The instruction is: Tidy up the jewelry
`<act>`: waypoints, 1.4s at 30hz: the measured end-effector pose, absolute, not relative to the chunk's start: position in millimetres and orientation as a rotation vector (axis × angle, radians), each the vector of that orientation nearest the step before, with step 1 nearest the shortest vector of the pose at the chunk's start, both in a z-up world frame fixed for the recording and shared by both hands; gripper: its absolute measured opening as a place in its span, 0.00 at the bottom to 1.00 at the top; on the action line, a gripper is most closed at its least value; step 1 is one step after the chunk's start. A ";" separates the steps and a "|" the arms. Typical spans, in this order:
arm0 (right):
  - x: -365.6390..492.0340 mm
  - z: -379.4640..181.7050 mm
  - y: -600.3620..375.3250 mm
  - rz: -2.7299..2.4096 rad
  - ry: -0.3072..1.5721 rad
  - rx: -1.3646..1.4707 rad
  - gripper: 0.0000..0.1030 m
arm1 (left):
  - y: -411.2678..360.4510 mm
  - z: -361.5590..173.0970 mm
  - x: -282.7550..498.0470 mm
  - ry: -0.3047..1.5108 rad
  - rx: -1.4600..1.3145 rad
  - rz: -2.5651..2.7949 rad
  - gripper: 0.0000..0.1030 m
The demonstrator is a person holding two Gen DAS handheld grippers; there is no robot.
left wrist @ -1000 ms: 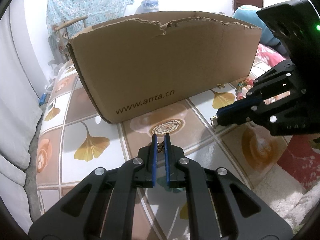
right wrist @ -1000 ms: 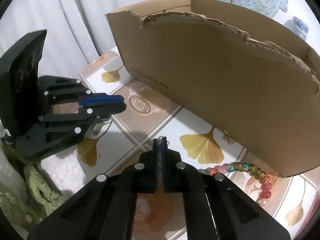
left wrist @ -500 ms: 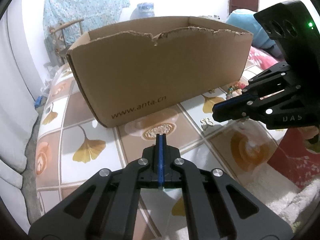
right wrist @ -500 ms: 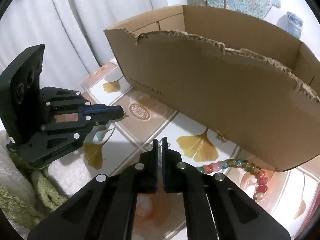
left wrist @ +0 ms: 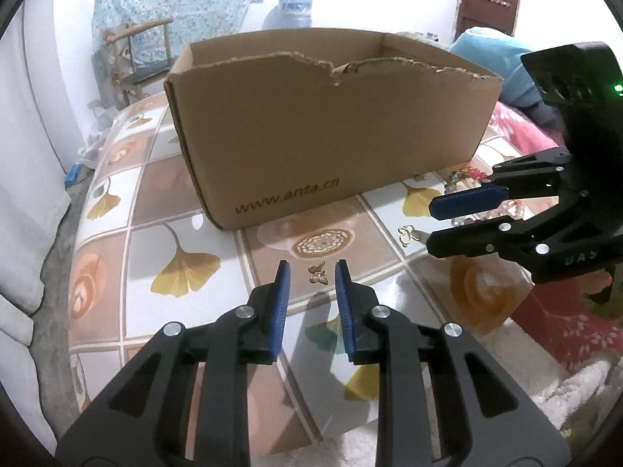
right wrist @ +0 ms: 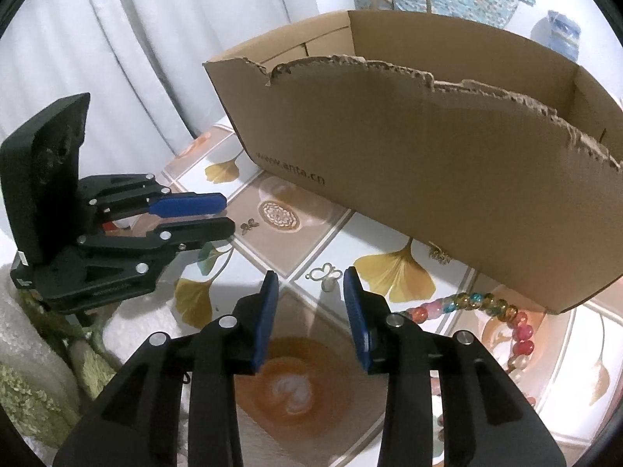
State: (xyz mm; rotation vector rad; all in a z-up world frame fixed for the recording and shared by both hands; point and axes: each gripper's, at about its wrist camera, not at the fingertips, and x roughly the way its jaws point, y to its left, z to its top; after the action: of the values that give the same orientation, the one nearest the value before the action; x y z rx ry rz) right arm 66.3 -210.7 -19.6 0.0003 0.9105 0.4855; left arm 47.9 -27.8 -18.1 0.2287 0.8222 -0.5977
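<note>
A small gold butterfly charm [left wrist: 318, 273] lies on the patterned tabletop just beyond my open, empty left gripper [left wrist: 310, 272]; it also shows in the right wrist view [right wrist: 248, 226]. A pale butterfly piece [right wrist: 324, 275] lies just beyond my open, empty right gripper [right wrist: 311, 278]; it also shows in the left wrist view [left wrist: 407, 235]. A string of coloured beads [right wrist: 483, 309] lies to the right at the foot of the open cardboard box [right wrist: 409, 179]. A small gold piece [right wrist: 439, 253] rests against the box wall.
The box [left wrist: 331, 128] stands across the back of the tiled-pattern table [left wrist: 136, 249]. Towels or rugs lie at the near edge [right wrist: 46, 350]. A chair [left wrist: 144, 54] and a water jug [left wrist: 290, 11] stand behind the table.
Both grippers were shut and are now open. Both have pulled back and up from the table, with the two butterfly pieces now lying in plain view on the tabletop.
</note>
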 end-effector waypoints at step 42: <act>87.8 -26.7 -195.4 0.481 0.930 -0.139 0.33 | -43.6 -26.5 54.9 0.861 0.284 -0.597 0.07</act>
State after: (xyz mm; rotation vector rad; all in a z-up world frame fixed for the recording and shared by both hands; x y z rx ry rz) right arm 87.8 -195.4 -26.7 -0.1389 0.9299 0.4806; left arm 54.9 -43.6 -26.5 0.2836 0.8608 -0.5970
